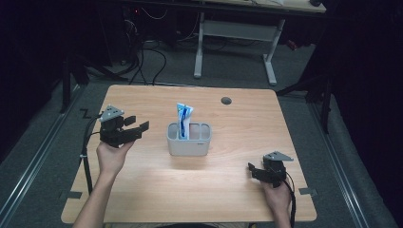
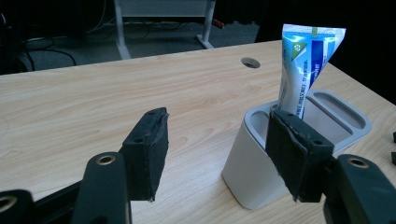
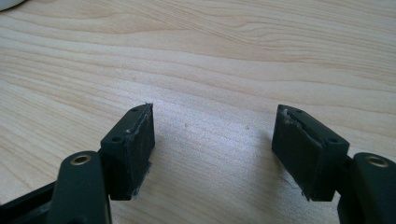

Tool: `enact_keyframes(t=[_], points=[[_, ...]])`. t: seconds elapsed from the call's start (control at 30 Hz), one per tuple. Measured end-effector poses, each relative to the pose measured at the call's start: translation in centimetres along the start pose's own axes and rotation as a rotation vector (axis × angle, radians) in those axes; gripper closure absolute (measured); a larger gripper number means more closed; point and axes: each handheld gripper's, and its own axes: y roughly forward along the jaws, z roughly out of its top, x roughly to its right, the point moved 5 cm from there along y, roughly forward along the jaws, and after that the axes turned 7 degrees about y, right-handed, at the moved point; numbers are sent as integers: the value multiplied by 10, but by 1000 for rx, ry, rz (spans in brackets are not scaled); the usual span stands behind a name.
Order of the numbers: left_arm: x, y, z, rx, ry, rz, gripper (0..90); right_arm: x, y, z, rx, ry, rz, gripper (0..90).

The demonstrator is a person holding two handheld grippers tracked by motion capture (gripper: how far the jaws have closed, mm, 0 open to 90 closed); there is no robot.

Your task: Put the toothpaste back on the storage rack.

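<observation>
1. Left hand-held gripper [image 1: 140, 127] sits at centre left of the high view, jaws spread and nothing between them. The toothpaste tube [image 1: 184, 119] stands upright to its right in the frame, in the left compartment of the grey holder [image 1: 188, 146]; gripper and holder are near but apart.
2. Right hand-held gripper [image 1: 253, 168] sits at lower right of the high view, jaws released and empty, well apart from the holder, which lies up and to its left in the frame.
3. Left gripper view: the holder [image 2: 245, 163] sits partly behind the right-hand jaw, not between the pads; the tube [image 2: 303, 65] rises above it, blue and white print legible as a pattern only.
4. Right gripper view: bare wood-grain surface [image 3: 210, 70] between the open jaws, close below them.
5. High view adds the person's forearms, a round hole [image 1: 226, 100] in the surface [image 1: 190, 190], and a white desk frame [image 1: 235, 35] at top.
6. Count: two grippers, one holder, one tube.
</observation>
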Motion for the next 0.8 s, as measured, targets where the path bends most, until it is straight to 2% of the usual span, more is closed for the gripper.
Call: enact_keyframes(t=[0.3,0.47,0.8], points=[[-5,-6,-9,2,-12,25,397,0,0,0,1,-2,1,299],[-11,-11,-19,-1,-34,37,397,0,0,0,1,-2,1,299],[-11,-16,-29,3,-50,36,397,0,0,0,1,-2,1,299]])
